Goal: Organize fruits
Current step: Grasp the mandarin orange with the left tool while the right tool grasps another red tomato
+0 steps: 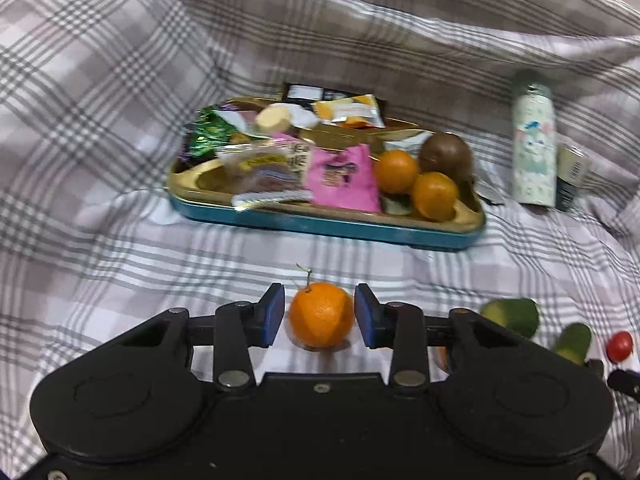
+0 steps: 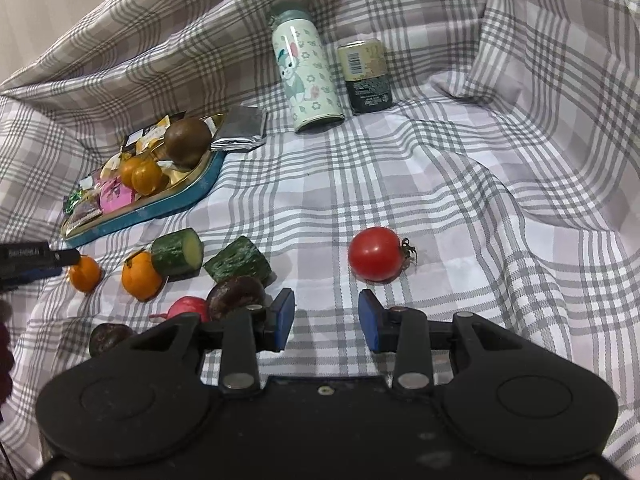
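Blue pads [image 1: 273, 314] of the left gripper [image 1: 320, 314] flank a small orange [image 1: 321, 315] lying on the checked cloth [image 1: 120, 264]; slim gaps show on both sides, so the jaws are open around the fruit, not yet pinching it. To do this well, the person should probably close evenly across the widest part of the fruit, firm enough to hold yet gentle on the peel, keeping the stem clear of the pads, then lift straight before travelling.

Beyond it sits the gold tray [image 1: 468, 216] with a teal rim, crowded with snack packets [image 1: 344, 178], with two oranges [image 1: 416, 186] and a brown fruit [image 1: 446, 154] at its right end; that corner looks the natural drop spot.

On the right wrist camera, the right gripper [image 2: 326, 320] is parted and empty, with a red tomato [image 2: 375, 260] just ahead. Further left lie cucumber pieces [image 2: 208, 258], another orange [image 2: 140, 276] and dark fruits [image 2: 236, 292]. A patterned bottle [image 2: 308, 76] and a can [image 2: 366, 76] stand farthest back.
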Tool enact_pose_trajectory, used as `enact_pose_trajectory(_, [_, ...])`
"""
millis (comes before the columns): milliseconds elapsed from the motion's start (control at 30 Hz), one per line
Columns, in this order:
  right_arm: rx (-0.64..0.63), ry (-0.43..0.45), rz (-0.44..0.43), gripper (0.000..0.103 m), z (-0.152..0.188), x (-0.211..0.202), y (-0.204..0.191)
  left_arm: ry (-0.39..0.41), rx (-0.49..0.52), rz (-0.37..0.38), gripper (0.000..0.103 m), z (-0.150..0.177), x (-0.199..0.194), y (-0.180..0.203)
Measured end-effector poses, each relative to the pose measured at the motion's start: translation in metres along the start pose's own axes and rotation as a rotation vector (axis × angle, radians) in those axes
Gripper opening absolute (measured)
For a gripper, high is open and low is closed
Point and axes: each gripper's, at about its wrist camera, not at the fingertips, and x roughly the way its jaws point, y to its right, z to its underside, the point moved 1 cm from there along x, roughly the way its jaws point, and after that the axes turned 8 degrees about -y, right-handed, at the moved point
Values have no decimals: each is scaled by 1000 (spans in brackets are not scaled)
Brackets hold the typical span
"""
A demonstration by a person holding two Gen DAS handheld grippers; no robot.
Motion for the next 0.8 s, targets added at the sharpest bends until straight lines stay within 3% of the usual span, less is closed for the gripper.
enact_pose_trajectory(367, [60, -41, 55, 38, -15, 12, 5, 12, 8, 46, 49, 6, 8, 0])
enact_pose_trajectory(800, [83, -22, 134, 41, -35, 31, 8, -5, -3, 65, 48, 6, 15, -2])
